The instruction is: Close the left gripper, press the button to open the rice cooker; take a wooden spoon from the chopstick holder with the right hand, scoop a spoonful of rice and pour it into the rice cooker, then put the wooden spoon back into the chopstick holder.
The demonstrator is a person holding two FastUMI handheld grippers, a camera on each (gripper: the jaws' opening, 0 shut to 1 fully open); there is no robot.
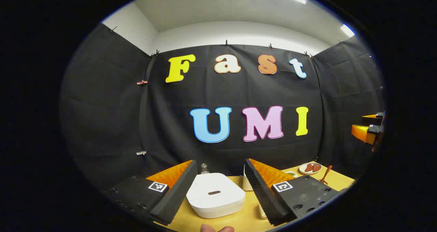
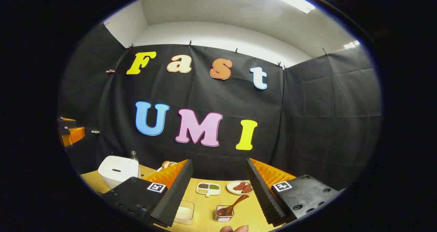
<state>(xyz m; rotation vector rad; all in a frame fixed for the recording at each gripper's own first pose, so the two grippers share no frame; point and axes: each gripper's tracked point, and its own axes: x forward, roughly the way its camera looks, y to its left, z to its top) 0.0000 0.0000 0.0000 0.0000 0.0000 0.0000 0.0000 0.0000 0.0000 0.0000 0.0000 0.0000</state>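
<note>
The white rice cooker (image 1: 215, 194) stands on the yellow table with its lid down, between the open fingers of my left gripper (image 1: 220, 187), which is raised above it. The cooker (image 2: 117, 170) also sits at the far left in the right gripper view. A wooden spoon (image 2: 234, 206) leans out of a small clear holder (image 2: 223, 214) ahead of my right gripper (image 2: 218, 187), which is open with nothing in it. A clear box of white rice (image 2: 184, 212) lies beside the right gripper's left finger. The spoon handle (image 1: 326, 174) is at the right in the left gripper view.
A small plate of reddish pieces (image 2: 240, 187) and a white divided dish of grains (image 2: 208, 188) sit near the back wall. A glass bottle (image 1: 204, 169) stands behind the cooker. A white container (image 1: 247, 182) is beside the cooker. The other gripper (image 1: 370, 131) hangs at the right edge.
</note>
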